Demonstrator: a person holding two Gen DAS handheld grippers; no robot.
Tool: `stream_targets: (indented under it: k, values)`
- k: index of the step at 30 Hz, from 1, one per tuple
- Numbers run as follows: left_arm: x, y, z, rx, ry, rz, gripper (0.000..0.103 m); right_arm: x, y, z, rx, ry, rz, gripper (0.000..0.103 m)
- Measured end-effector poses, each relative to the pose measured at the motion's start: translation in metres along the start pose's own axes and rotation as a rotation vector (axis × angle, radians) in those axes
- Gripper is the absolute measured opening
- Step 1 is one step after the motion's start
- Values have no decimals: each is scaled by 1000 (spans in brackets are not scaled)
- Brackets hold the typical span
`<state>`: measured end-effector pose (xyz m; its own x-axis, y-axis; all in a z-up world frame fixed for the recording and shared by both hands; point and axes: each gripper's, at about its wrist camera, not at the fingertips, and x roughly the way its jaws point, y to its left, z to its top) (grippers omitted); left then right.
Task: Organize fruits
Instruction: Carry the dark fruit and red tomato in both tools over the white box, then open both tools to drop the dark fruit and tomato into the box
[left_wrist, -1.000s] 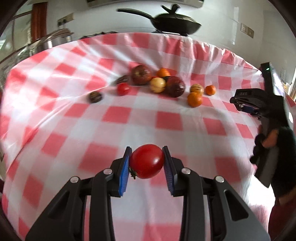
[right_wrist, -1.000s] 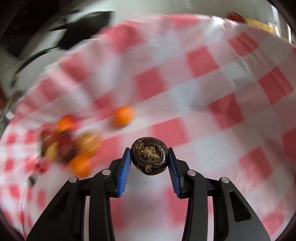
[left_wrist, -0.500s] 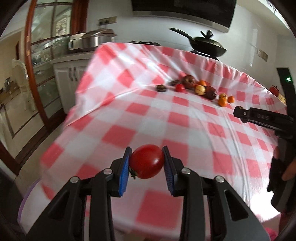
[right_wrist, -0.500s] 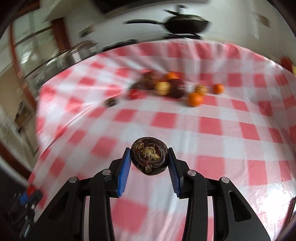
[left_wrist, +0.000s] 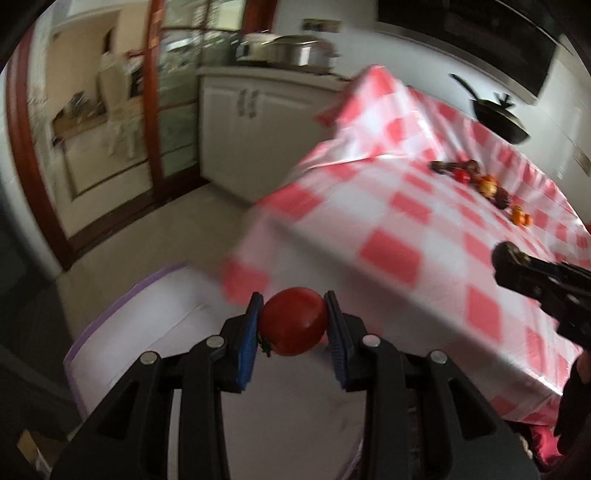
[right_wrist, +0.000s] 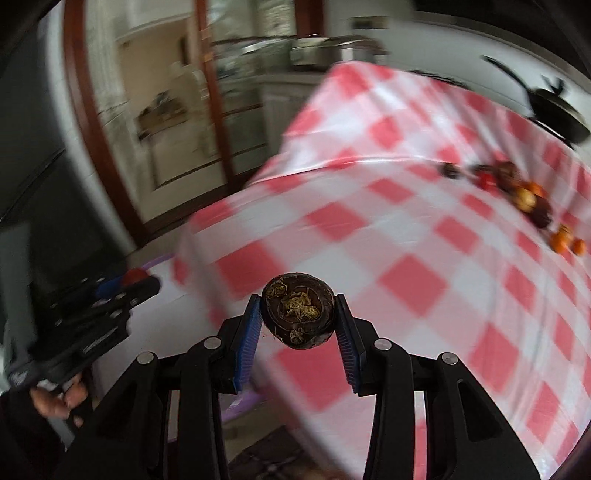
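My left gripper (left_wrist: 293, 325) is shut on a red tomato (left_wrist: 293, 320) and hangs over a white, purple-rimmed container (left_wrist: 122, 339) beside the table's corner. My right gripper (right_wrist: 298, 316) is shut on a dark brown round fruit (right_wrist: 298, 313) with a dried yellowish crown, above the near corner of the red-and-white checked tablecloth (right_wrist: 406, 258). Several fruits (left_wrist: 484, 186) lie in a row far off on the cloth, among them oranges, a small red one and dark ones. In the left wrist view the right gripper (left_wrist: 543, 291) shows at the right edge; in the right wrist view the left gripper (right_wrist: 110, 299) shows at lower left.
A black pan with a lid (left_wrist: 496, 114) stands behind the table. White cabinets (left_wrist: 247, 122) with metal pots on top and a wood-framed glass door (left_wrist: 159, 110) line the far side. Pale floor (left_wrist: 155, 229) lies left of the table. A hand (right_wrist: 59, 398) holds the left gripper's handle.
Both grippers have swung away from the fruit row, past the table's corner, each keeping its fruit. The white container has come into view under the left gripper.
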<state>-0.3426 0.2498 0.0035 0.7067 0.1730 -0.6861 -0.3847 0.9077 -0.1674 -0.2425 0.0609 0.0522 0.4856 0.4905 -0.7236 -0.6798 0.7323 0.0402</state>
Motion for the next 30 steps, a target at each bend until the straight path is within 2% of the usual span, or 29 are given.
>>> stream_targets:
  k: [8, 13, 19, 25, 30]
  values:
    - [-6, 67, -31, -82, 40, 111, 34, 22, 69, -18, -160, 68, 133, 40]
    - [4, 87, -47, -84, 92, 158, 34, 50, 96, -36, -240, 165, 176, 40]
    - [34, 101, -66, -103, 208, 200, 34, 97, 121, -71, -319, 331, 182, 40]
    - [58, 108, -86, -106, 298, 229, 35, 151, 147, -107, -440, 492, 140, 40]
    - [67, 113, -95, -109, 326, 244, 35, 171, 166, -124, -518, 552, 133, 40]
